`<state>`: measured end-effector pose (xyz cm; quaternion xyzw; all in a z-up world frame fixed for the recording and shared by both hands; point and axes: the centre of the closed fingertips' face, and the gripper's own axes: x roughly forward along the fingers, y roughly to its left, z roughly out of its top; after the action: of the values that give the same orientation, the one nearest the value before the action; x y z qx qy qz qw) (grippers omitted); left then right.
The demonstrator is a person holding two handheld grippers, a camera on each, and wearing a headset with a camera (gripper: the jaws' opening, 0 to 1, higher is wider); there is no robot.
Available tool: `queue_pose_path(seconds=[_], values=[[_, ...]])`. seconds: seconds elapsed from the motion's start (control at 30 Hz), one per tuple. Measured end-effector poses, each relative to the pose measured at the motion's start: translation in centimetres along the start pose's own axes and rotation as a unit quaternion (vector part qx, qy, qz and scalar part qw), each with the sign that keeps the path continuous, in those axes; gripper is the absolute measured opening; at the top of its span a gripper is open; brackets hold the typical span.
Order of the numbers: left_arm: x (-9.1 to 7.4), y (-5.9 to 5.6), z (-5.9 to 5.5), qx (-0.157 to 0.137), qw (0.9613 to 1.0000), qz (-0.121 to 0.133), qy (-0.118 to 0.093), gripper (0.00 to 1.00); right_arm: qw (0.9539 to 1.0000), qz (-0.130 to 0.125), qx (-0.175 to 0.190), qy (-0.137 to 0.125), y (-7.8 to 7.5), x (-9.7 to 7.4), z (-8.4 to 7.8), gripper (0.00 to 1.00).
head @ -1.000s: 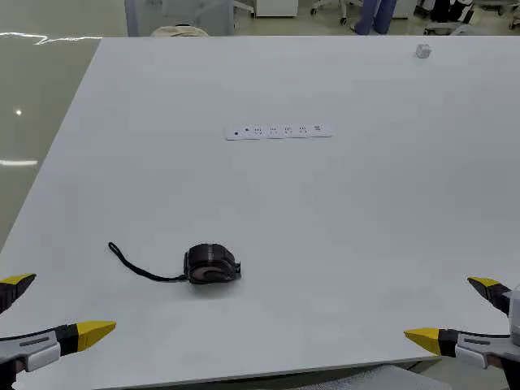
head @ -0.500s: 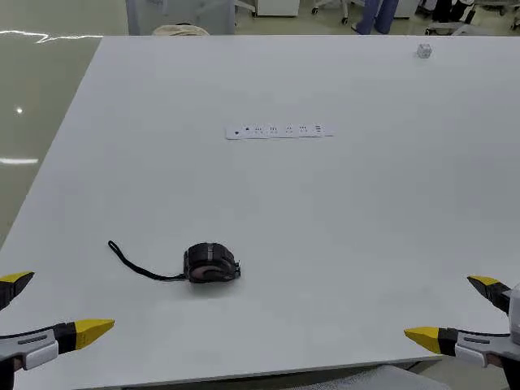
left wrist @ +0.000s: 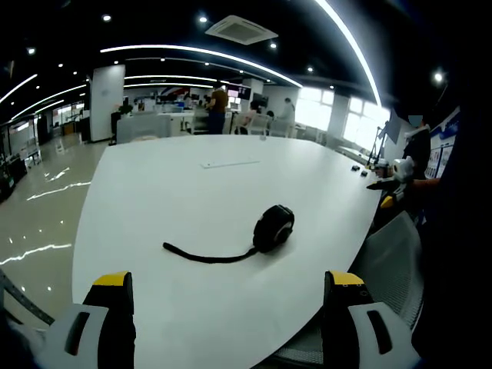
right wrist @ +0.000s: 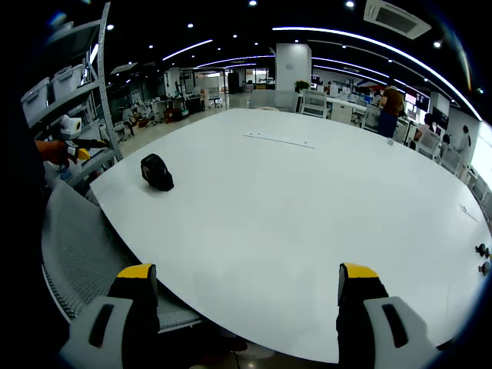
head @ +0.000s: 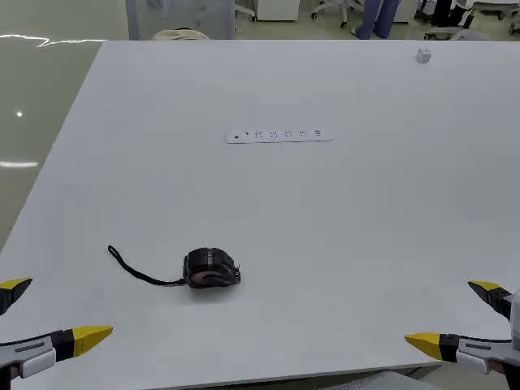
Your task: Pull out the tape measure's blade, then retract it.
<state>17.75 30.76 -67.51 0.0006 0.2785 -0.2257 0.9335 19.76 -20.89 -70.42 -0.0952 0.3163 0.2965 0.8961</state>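
A black tape measure (head: 210, 269) lies on the white table (head: 325, 203) near its front edge, its black wrist strap (head: 134, 266) trailing to the left. Its blade is wound in. The tape measure (left wrist: 274, 227) sits ahead of my left gripper (left wrist: 231, 296), whose yellow-tipped jaws stand wide apart and hold nothing. My left gripper (head: 36, 317) is at the lower left, off the table's front edge. My right gripper (head: 467, 321) stands open at the lower right, far from the tape measure (right wrist: 157, 171). Between its spread jaws my right gripper (right wrist: 247, 288) holds nothing.
A white power strip (head: 279, 135) lies flat in the middle of the table. A small grey object (head: 423, 54) sits at the far right corner. A grey mesh chair (right wrist: 84, 246) stands close to the table's front edge. Glossy floor lies to the left.
The head view has shifted slightly, so everything sits a little lower in the picture. The tape measure and both grippers have not visibly moved.
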Motion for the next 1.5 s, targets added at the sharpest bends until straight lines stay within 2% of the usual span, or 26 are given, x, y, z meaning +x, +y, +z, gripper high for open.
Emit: queue_pose_path(seconds=[0.4, 0.57, 0.9, 1.07, 1.23, 1.5], values=[[0.2, -0.3, -0.2, -0.004, 1.0, -0.003, 0.007, 1.0, 0.9999, 0.009, -0.009, 0.005, -0.2, 0.4, 0.4, 1.0], [0.6, -0.6, 0.1, 0.003, 0.9999, -0.008, 0.008, 1.0, 0.9994, 0.025, -0.023, 0.008, 0.2, 1.0, 0.7, 1.0], [2.5, -1.1, 1.6, 0.038, 0.9986, -0.031, 0.022, 1.0, 0.9979, 0.052, -0.037, 0.007, 1.0, 2.6, 1.8, 1.0], [3.8, -1.6, 2.8, 0.06, 0.9968, -0.046, 0.027, 1.0, 0.9963, 0.071, -0.047, -0.013, 1.9, 3.5, 3.0, 0.99], [5.3, -2.4, 3.7, 0.084, 0.9932, -0.07, 0.039, 1.0, 0.9947, 0.083, -0.059, -0.014, 2.4, 4.6, 3.8, 0.98], [7.7, -3.6, 4.5, 0.133, 0.9826, -0.112, 0.065, 1.0, 0.9913, 0.103, -0.08, -0.019, 3.5, 6.2, 5.6, 0.97]])
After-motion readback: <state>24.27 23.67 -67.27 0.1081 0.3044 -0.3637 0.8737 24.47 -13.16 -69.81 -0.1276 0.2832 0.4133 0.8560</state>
